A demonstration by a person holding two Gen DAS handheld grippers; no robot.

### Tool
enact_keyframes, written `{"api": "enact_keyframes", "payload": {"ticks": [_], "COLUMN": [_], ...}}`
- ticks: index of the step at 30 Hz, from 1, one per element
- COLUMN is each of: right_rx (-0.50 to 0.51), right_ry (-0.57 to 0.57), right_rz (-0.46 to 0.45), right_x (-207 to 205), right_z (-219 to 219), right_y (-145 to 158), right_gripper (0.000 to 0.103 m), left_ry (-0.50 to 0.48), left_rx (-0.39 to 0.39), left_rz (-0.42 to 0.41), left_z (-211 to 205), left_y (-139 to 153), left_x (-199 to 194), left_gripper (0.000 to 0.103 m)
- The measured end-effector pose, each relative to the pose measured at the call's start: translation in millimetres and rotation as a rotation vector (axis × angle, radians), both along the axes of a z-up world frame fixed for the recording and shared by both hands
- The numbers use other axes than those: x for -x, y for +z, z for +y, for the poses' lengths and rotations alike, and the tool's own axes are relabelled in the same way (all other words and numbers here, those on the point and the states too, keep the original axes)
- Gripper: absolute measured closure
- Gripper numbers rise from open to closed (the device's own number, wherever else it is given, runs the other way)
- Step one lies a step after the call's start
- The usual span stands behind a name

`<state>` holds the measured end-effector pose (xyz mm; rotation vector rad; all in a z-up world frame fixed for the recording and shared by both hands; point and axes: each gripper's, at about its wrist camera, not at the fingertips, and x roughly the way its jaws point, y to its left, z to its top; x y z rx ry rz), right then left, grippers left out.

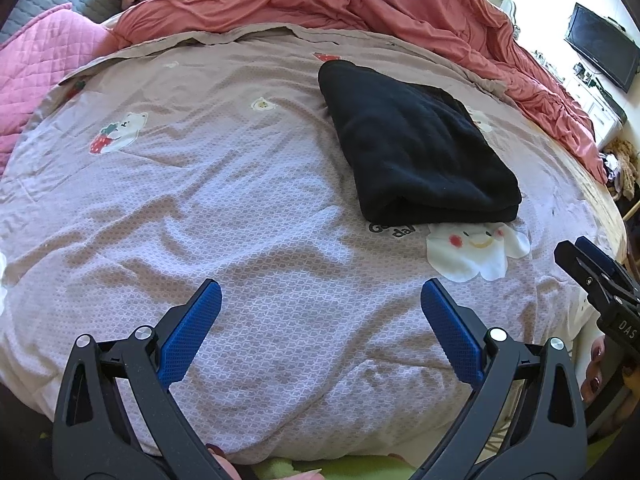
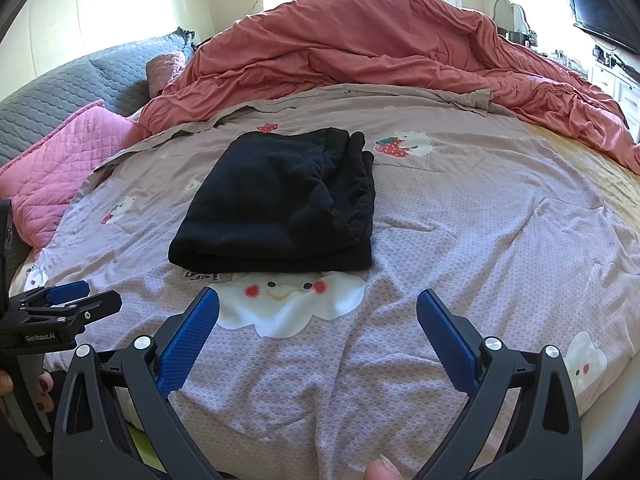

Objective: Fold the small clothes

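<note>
A black garment [image 1: 416, 148] lies folded in a thick rectangle on the mauve patterned bedsheet [image 1: 224, 200]. It also shows in the right wrist view [image 2: 280, 204], just beyond a white cloud print. My left gripper [image 1: 320, 300] is open and empty, held above the sheet, near and to the left of the garment. My right gripper [image 2: 318, 308] is open and empty, held just in front of the garment. Each gripper shows at the edge of the other's view, the right one [image 1: 592, 276] and the left one [image 2: 68, 304].
A rumpled salmon duvet [image 2: 380, 52] is heaped across the far side of the bed. A pink quilted pillow [image 2: 60, 160] and grey pillows [image 2: 100, 80] lie at the left. A TV [image 1: 604, 52] and white drawers stand at the right.
</note>
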<state>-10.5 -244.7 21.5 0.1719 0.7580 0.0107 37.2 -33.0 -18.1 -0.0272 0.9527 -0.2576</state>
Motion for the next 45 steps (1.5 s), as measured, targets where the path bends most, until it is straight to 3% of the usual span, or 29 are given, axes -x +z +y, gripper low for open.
{"api": "enact_keyframes", "payload": {"ticks": [24, 29, 32, 37, 41, 45], "right_rx": [0.019, 0.070, 0.078, 0.165, 0.192, 0.116], "right_ry": [-0.070, -0.300, -0.474, -0.786, -1.023, -1.222], "right_rz": [0.009, 0.012, 0.029, 0.101, 0.171, 0.262], "right_x": [5.3, 25.5, 53.2, 118.8, 179.4, 235.7], "right_z": [-11.5, -52.0, -96.5, -187.0, -259.7, -327.9], "right_y": [0.5, -0.4, -4.3, -18.4, -36.2, -67.5], "right_gripper": [0.005, 0.005, 0.005, 0.005, 0.005, 0.005], "left_ry": [-0.004, 0.074, 0.152, 0.348, 0.520, 0.672], "left_rx": [0.026, 0.066, 0.066, 0.010, -0.092, -0.120], "left_rz": [0.026, 0.072, 0.045, 0.016, 0.028, 0.075], "left_z": [7.1, 37.5, 73.9, 164.8, 239.2, 309.3], "left_y": [-0.8, -5.1, -1.0, 2.4, -6.5, -16.8], "left_x": [2.1, -7.4, -17.4, -50.3, -79.8, -109.7], "left_gripper": [0.009, 0.009, 0.009, 0.009, 0.009, 0.009]}}
